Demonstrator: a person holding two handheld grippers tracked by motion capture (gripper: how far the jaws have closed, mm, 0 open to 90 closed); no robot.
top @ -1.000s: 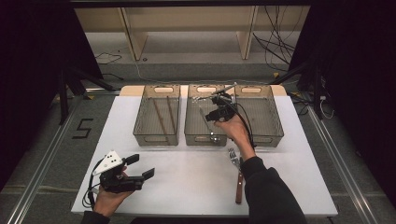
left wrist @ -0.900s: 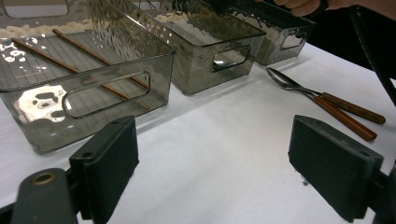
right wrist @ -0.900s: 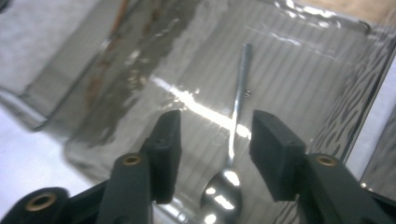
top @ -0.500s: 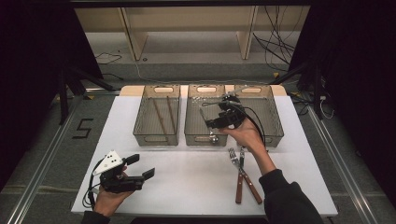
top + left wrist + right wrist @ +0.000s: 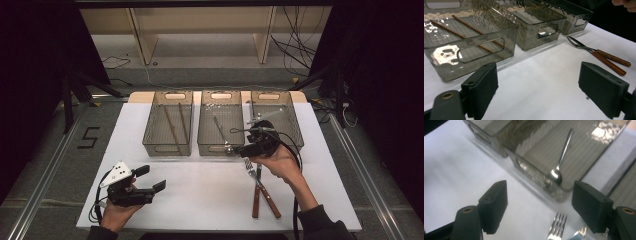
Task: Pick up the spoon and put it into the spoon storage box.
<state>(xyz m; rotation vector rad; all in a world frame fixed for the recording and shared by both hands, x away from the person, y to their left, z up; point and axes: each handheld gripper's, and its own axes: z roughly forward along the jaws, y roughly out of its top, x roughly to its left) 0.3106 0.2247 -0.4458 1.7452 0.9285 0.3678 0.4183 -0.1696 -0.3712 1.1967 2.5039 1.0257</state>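
Note:
A metal spoon [image 5: 560, 157] lies inside the middle clear bin [image 5: 213, 148], its bowl by the near wall. My right gripper [image 5: 539, 205] hovers just in front of that bin [image 5: 534, 176]; its jaws have just been opening and stand wide with nothing between them. In the high view a hand holds this gripper [image 5: 243, 148] above the table. A wooden-handled fork [image 5: 256, 192] and knife [image 5: 270, 200] lie crossed on the white table below it. My left gripper [image 5: 151, 178] rests at the near left, open and empty [image 5: 537, 90].
The left bin [image 5: 167, 148] holds two brown chopsticks [image 5: 466, 37]. A third bin [image 5: 295, 125] stands at the right. Beyond the table are a wooden shelf frame and loose cables on the floor. A cable trails from the right gripper along the forearm.
The right hand has drawn back from over the middle bin to its near edge and opened its jaws. The fork and knife are now uncovered. The left hand stayed still.

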